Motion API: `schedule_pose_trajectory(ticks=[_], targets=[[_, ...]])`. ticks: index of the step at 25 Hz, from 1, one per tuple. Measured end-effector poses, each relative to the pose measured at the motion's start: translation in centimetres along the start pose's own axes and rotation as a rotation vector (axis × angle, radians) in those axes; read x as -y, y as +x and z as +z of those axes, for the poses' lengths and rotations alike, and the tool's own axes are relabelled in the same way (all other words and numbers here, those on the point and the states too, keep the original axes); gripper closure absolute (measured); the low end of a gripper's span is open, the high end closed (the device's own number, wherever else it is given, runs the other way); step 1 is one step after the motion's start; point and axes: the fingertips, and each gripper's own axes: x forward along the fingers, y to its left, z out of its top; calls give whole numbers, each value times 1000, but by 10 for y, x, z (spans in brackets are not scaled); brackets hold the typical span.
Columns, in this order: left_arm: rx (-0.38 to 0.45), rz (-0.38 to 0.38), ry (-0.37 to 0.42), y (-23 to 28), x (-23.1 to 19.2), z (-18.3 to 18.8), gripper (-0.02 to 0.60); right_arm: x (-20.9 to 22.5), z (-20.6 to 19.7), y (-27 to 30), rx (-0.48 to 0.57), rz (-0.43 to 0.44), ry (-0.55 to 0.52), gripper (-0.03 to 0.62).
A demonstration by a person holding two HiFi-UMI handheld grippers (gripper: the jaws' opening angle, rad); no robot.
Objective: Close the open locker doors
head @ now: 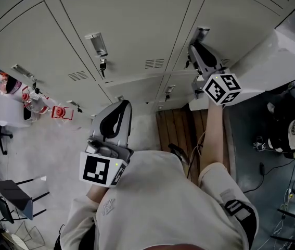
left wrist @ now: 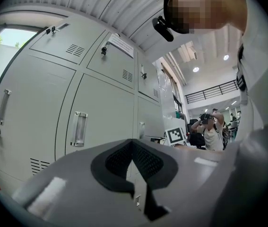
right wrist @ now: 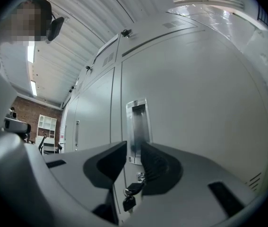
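Observation:
Grey locker doors (head: 131, 25) fill the top of the head view. My right gripper (head: 195, 50) is held up close to one door, just below its recessed metal handle (head: 203, 34). In the right gripper view that handle (right wrist: 136, 125) shows through a narrow gap between the jaws, with a key (right wrist: 131, 194) hanging in the lock beneath. A pale panel (head: 272, 56) juts out from the row at the right like an open door. My left gripper (head: 120, 107) hangs lower, away from the lockers, jaws closed together on nothing.
Another door carries a handle (head: 96, 43) and a key (head: 102, 65). Red objects (head: 59, 112) and a dark chair (head: 12, 194) stand at the left. Cables and gear (head: 272, 145) lie at the right. A person (left wrist: 212, 129) stands in the distance.

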Motion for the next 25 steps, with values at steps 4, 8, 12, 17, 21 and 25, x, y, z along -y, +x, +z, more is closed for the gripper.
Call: schedule_pose_trajectory(ticks=[4,8,12,17,21,25], targets=[[-2,-10,-6,3,0,-2,574,0,-1,0,-4,2,-11,513],[-2,-17,-12,4,0,-2,574,0,-1,1,-21,-7,-29,513],[-1,-22,-13,5,2,-2,574,-1,-1,0,-32,-15,-33,513],[-4,-29,-16,5,5,-2,574,0,1,-6,-32,-39,-44,513],[-4,-41,-18,4,10,-2,574,1,8,-17,-14,-66,-45,513],[-7,-51,-20,2,11,-3,574,-7,18,-33,2,-100,-65,513]])
